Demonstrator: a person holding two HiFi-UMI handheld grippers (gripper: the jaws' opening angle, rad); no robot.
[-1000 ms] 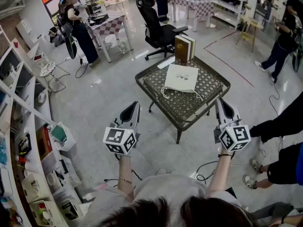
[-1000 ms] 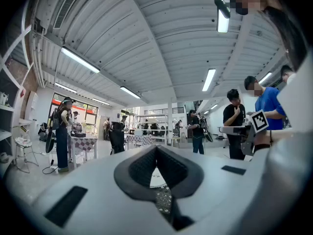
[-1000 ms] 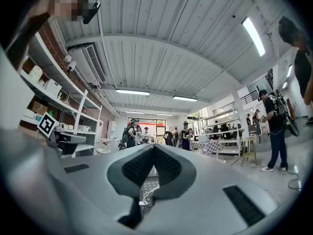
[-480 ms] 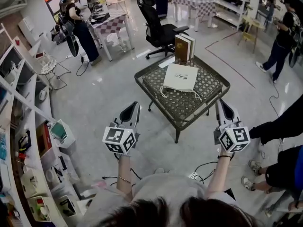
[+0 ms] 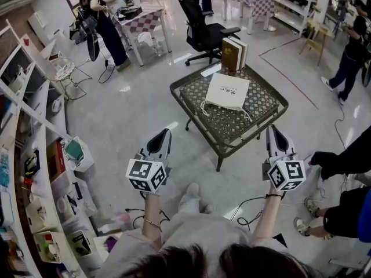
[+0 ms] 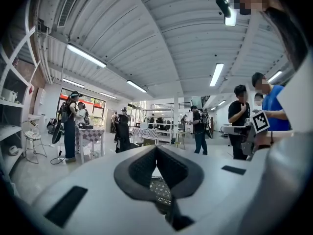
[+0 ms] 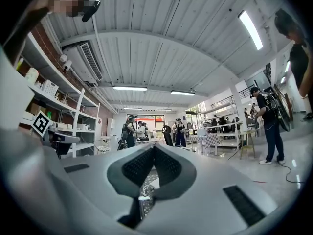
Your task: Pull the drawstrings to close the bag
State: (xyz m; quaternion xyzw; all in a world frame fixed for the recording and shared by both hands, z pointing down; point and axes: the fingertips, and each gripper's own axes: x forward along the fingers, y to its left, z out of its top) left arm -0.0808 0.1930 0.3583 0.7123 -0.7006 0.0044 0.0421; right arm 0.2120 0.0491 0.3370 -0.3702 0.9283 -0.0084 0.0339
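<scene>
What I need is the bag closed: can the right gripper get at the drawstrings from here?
Probably yes. The drawstrings trail from the near end of the bag across the table, and nothing lies between them and the right gripper. It is short of the bag and shut, so it must advance and open.

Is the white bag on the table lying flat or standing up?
Lying flat. The white bag is spread on the lattice table, and its drawstrings trail loose on the tabletop.
</scene>
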